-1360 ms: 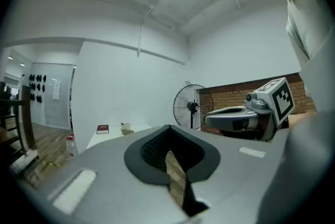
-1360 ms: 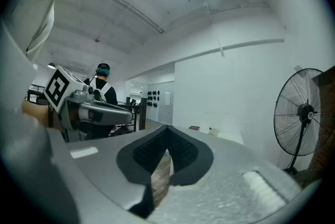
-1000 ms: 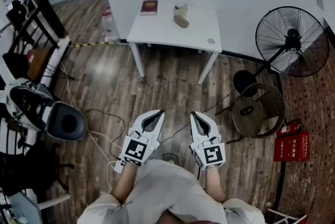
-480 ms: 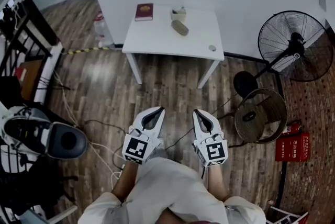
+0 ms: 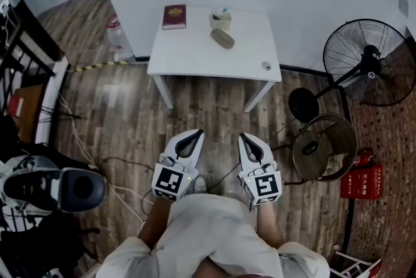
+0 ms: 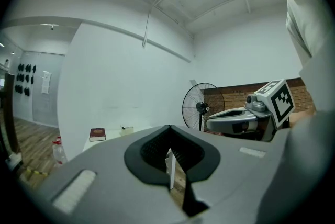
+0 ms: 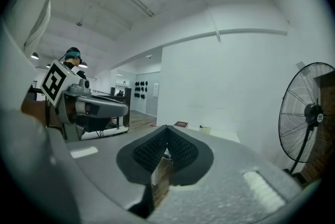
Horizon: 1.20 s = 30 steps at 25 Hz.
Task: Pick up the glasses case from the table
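Observation:
The glasses case (image 5: pixel 222 38), a grey oblong pouch, lies on the white table (image 5: pixel 195 52) near its back edge, beside a small cup (image 5: pixel 220 19). A dark red book (image 5: pixel 173 16) rests at the table's back left corner. Both grippers hang over the wood floor, well short of the table and apart from the case. My left gripper (image 5: pixel 197 134) is shut and holds nothing; in its own view the jaw tips (image 6: pixel 168 127) meet. My right gripper (image 5: pixel 242 137) is shut and empty too, with tips (image 7: pixel 166 127) together, pointing toward the table.
A standing fan (image 5: pixel 370 69) and a round wicker stool (image 5: pixel 323 145) are to the table's right, with a red box (image 5: pixel 362 180) by the brick floor. A dark chair (image 5: pixel 71 189) and cables lie at left. A bottle (image 5: pixel 115 30) stands left of the table.
The table and everything on it has drawn nearer and lower in the head view as the person walks toward it. Both grippers stay shut, side by side.

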Each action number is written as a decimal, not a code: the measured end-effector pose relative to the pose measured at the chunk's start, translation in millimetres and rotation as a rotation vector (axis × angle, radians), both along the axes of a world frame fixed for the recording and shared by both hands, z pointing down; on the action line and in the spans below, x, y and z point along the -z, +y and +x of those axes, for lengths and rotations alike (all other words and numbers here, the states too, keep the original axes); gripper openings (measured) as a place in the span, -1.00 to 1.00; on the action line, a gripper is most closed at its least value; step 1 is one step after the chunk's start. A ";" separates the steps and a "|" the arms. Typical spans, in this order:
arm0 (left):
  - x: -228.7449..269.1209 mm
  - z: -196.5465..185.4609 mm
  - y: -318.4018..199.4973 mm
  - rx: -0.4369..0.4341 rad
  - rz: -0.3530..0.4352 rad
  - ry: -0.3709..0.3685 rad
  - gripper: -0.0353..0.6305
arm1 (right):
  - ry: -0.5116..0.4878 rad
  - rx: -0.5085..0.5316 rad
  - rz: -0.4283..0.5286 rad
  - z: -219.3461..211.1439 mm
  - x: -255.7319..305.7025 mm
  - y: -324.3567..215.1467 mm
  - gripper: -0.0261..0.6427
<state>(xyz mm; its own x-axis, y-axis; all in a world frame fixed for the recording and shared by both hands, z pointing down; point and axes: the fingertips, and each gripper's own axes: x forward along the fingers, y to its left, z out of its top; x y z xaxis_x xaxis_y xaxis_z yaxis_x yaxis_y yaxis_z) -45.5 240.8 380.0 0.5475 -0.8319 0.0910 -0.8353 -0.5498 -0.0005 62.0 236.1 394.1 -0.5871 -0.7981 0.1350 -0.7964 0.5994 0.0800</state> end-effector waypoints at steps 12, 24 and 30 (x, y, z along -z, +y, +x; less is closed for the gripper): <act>-3.2 -13.5 -45.1 -0.008 0.005 0.014 -0.84 | -0.005 -0.042 0.005 -7.0 -1.8 -43.1 -0.90; -5.5 -14.8 -120.4 0.021 0.000 -0.001 -0.84 | -0.036 -0.010 0.021 -8.5 3.0 -123.6 -0.90; -1.2 -7.2 -178.9 0.046 -0.012 0.001 -0.84 | -0.049 0.026 -0.004 -5.0 2.9 -184.9 -0.90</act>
<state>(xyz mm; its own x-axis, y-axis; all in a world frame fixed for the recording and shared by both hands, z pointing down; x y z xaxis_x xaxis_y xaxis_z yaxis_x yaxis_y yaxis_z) -52.7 61.9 381.1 0.5086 -0.8551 0.1004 -0.8598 -0.5106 0.0068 57.0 51.1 391.2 -0.6139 -0.7818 0.1088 -0.7832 0.6205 0.0393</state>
